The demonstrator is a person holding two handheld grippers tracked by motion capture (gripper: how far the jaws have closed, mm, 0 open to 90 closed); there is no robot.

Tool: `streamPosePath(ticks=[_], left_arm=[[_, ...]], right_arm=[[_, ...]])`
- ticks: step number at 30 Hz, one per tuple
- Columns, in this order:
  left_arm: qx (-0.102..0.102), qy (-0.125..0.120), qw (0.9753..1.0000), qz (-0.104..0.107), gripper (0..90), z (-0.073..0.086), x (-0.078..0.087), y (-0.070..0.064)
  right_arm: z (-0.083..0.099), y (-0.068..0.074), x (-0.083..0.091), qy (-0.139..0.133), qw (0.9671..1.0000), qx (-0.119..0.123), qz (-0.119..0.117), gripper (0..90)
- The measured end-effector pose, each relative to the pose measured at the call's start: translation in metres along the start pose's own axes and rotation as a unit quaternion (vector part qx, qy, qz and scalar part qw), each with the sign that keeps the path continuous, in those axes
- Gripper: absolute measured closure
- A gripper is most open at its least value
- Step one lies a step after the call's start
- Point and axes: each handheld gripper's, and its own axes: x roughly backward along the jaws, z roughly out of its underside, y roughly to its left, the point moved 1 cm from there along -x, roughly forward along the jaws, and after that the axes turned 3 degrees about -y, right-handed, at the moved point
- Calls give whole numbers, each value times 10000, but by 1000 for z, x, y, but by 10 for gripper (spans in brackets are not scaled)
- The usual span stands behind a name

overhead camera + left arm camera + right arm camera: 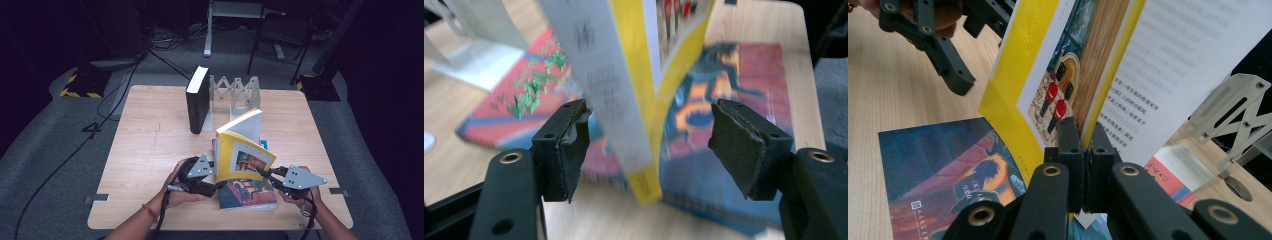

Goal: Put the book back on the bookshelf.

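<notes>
Yellow book (240, 152) stands upright near the table's (150, 145) front edge, over a flat-lying book (248, 193).
Our right gripper (1082, 150) is clamped on its cover's lower edge; our left gripper (649, 135) straddles its spine, jaws apart. Bare wood lies open to our left.

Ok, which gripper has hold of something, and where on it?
The right gripper is shut on the yellow book's front cover, at its lower edge. The left gripper is open, jaws either side of the spine.
</notes>
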Motion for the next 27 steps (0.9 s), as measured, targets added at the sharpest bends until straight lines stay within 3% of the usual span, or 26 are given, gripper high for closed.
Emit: streamPosePath(ticks=[4,7,13,17,22,25,26,27], left_arm=[[19,-356,9993,-75,370,-18,0,5],[102,-755,9971,-75,421,-34,7,12],[32,-1139,9934,-153,486,-59,16,19],[-122,-1186,9927,-160,509,-67,19,19],[-211,-1235,9921,-103,640,-72,21,16],[-333,-1202,9921,-140,711,-75,22,12],[-356,-1172,9924,-139,722,-77,22,11],[-356,-1172,9924,-139,723,-77,22,11]], right_arm=[[0,0,1,-4,10000,-9,-1,885],[1,-1,1,-20,10000,-44,-22,883],[2,-1,0,-4,10000,-84,26,869],[3,-2,0,34,9999,-104,95,850],[10,-8,0,191,9992,-221,284,798],[12,-14,-2,276,9979,-337,485,751],[13,-16,-3,279,9970,-401,607,680],[13,-18,-4,310,9961,-480,669,672]])
